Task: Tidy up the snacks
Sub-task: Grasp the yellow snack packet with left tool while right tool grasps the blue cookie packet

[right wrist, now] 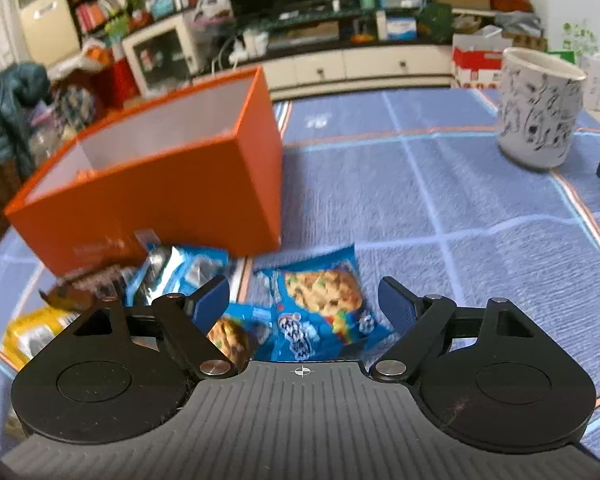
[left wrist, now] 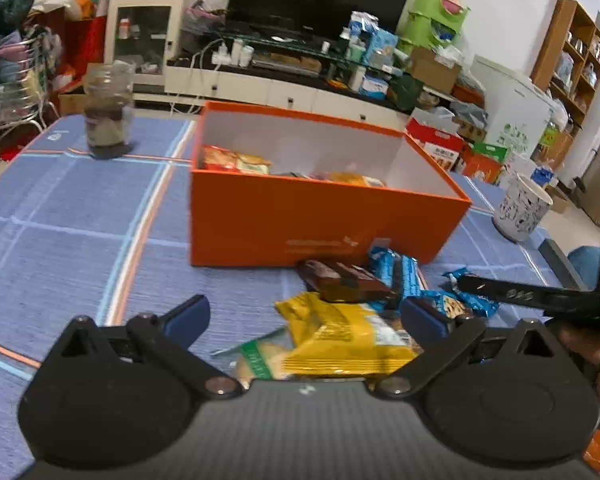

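Snacks: a blue foil cookie packet (right wrist: 320, 304) lies on the bench between the right tongs (right wrist: 304, 300), which gape empty; left tongs (left wrist: 304, 320) gape empty over a yellow packet (left wrist: 340, 340). Crowded wrappers risk a double grab.

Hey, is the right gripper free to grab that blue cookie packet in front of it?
Probably yes. The right gripper is open with the blue cookie packet lying flat on the tablecloth between its fingers, nothing on top. The orange box stands off to the left, clear of it.
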A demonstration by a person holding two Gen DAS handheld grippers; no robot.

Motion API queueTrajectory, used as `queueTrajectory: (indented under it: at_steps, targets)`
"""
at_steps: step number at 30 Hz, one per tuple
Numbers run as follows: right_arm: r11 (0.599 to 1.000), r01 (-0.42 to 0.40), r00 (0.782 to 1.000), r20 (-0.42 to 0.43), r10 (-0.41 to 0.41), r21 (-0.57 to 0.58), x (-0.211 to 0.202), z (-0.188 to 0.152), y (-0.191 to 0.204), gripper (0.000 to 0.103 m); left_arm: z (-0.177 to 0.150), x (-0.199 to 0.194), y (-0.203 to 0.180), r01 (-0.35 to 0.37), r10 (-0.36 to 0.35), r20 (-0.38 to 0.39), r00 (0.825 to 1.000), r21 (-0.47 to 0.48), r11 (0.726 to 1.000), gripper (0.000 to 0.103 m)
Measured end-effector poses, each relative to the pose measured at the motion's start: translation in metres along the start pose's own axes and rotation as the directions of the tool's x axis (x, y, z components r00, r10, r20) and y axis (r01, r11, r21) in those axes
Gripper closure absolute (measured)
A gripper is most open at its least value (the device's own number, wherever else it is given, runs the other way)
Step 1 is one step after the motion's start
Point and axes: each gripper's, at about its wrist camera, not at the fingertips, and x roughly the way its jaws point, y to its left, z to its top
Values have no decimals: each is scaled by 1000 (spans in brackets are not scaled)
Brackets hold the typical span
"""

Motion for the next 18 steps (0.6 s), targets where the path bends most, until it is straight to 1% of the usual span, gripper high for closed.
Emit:
queueTrajectory:
  at_steps: [2,3,6,10,13,14,18]
  targets:
    - [999,45,999,-17,-45,-27,6,-3,2,32,0,9,-13,0,1,-17,1000,30,1000,3]
    - [998,51,998,-34,-52,-35,8,-6,1,39,-1,12,-18,3,-2,-23,1000,41,999,3]
    - [999,43,998,-51,-43,-8,7,-8,-5,49,-4,21,-32,13,-9,-40,999,77,997,3]
    - [999,11,999,-54,-9,41,0,-9,-15,53,-7,27,-36,8,-4,-53,999,77,997,3]
    - [998,10,999,-50,-7,64,-1,-8,-20,54,-7,29,-36,7,-3,-59,998,64,998,3]
    - [998,22,999,-49,-19,60,0,-8,-20,54,-7,30,-36,4,0,-58,998,66,998,3]
    - [992,126,991,-46,-126,-6,3,-8,-14,53,-5,35,-42,-29,34,-47,998,109,994,3]
